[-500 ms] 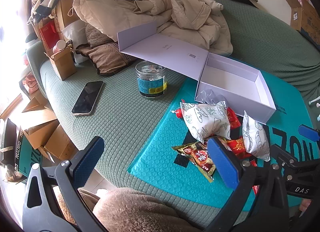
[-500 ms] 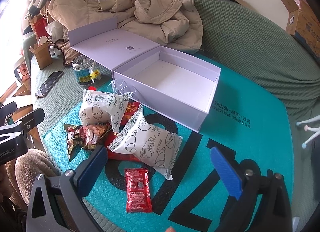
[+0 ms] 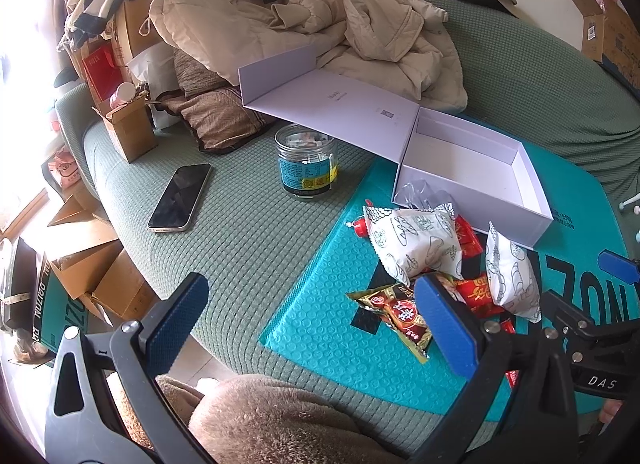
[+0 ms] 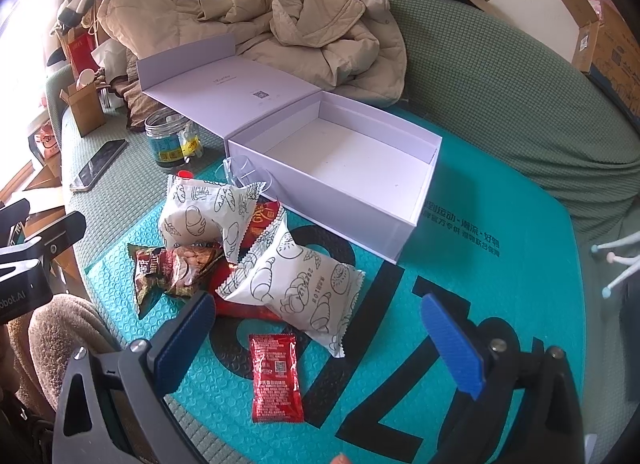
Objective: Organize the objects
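- Here, left gripper (image 3: 312, 324) spread wide with nothing between the blue pads, hovering over the near edge of the green sofa cover (image 3: 248, 232).
- Likewise right gripper (image 4: 320, 332) released and empty — poised above the teal bubble mailer (image 4: 500, 264), the red sauce sachet (image 4: 276, 376) lying on the mailer between its pads.
- White box (image 4: 340, 168) open on the mailer, lid folded back toward the beige jacket (image 4: 280, 16), nothing visible inside.
- Just in front of the box, heaped snacks: two white bread packets (image 4: 296, 288), one leaning over red wrappers (image 3: 476, 288), plus a brown nut packet (image 4: 172, 268) at the left edge of the heap.
- Crumpled clear plastic (image 4: 248, 172) touching the box's near wall, between box and heap.
- Left of the mailer — glass jar (image 3: 306, 166) upright on the sofa under the lid's edge; phone (image 3: 180, 198) flat, farther left.
- Cardboard boxes (image 3: 128, 132) crowding the sofa's far end.
- Fleecy brown fabric (image 3: 280, 420) at the bottom edge, below the left gripper.
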{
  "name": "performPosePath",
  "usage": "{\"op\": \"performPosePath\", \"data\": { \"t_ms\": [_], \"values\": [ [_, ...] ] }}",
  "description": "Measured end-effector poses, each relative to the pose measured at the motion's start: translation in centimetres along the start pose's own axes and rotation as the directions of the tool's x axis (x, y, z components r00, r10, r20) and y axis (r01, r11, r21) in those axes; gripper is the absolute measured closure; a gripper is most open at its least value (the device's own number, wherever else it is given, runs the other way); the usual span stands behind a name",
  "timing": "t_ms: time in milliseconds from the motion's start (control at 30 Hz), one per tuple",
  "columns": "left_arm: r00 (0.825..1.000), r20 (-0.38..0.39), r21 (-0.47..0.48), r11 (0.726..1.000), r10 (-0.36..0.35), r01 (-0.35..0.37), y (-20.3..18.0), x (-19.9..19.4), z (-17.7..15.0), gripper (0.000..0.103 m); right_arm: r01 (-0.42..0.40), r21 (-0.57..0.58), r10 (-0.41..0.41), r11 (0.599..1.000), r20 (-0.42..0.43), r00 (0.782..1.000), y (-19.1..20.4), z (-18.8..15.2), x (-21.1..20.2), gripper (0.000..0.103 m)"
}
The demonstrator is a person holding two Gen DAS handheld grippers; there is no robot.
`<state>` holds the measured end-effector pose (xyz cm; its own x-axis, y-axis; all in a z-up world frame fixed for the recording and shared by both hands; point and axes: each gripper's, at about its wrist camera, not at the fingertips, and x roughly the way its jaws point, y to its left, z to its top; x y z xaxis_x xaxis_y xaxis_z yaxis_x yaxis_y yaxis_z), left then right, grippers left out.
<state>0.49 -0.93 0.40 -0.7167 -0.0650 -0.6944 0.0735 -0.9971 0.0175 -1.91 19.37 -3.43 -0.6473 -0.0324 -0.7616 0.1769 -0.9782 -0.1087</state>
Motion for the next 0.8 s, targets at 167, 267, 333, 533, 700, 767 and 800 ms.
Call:
{"op": "performPosePath", "data": {
  "t_ms": [167,267,333,533,700,767,800],
  "values": [
    [1.0,-0.001,-0.021,0.999,0.026,-0.026,-0.05,-0.06,0.01,0.0,0.0,-0.001,0.0,1.0,0.001,1.0,-0.02,0.02,-0.03,0.0],
    [1.0,-0.002,-0.02,0.999,0.025,-0.025,0.0,-0.09,0.02,0.0,0.001,-0.002,-0.001,1.0,-0.001,1.0,-0.06,0.0,-0.02,0.0],
    [1.0,-0.002,-0.019,1.0,0.024,-0.024,0.0,-0.13,0.02,0.0,0.003,-0.004,-0.003,1.0,-0.001,1.0,-0.05,-0.02,0.0,0.0],
    [1.0,-0.003,-0.018,1.0,0.024,-0.024,-0.05,-0.24,0.04,0.0,0.003,-0.004,-0.003,1.0,-0.001,1.0,-0.05,-0.04,0.0,0.0],
    [1.0,-0.004,-0.018,1.0,0.024,-0.024,-0.04,-0.32,0.04,0.0,0.002,-0.004,-0.002,1.0,-0.002,1.0,-0.1,-0.12,0.04,0.0],
    [1.0,-0.005,-0.017,1.0,0.022,-0.022,-0.06,-0.27,-0.03,0.0,0.001,-0.004,-0.001,1.0,-0.002,1.0,-0.1,-0.13,0.03,0.0],
    [1.0,-0.006,-0.017,1.0,0.023,-0.023,-0.07,-0.28,-0.07,0.0,0.002,-0.004,-0.002,1.0,-0.001,1.0,-0.11,-0.17,0.05,0.0]
  ]
}}
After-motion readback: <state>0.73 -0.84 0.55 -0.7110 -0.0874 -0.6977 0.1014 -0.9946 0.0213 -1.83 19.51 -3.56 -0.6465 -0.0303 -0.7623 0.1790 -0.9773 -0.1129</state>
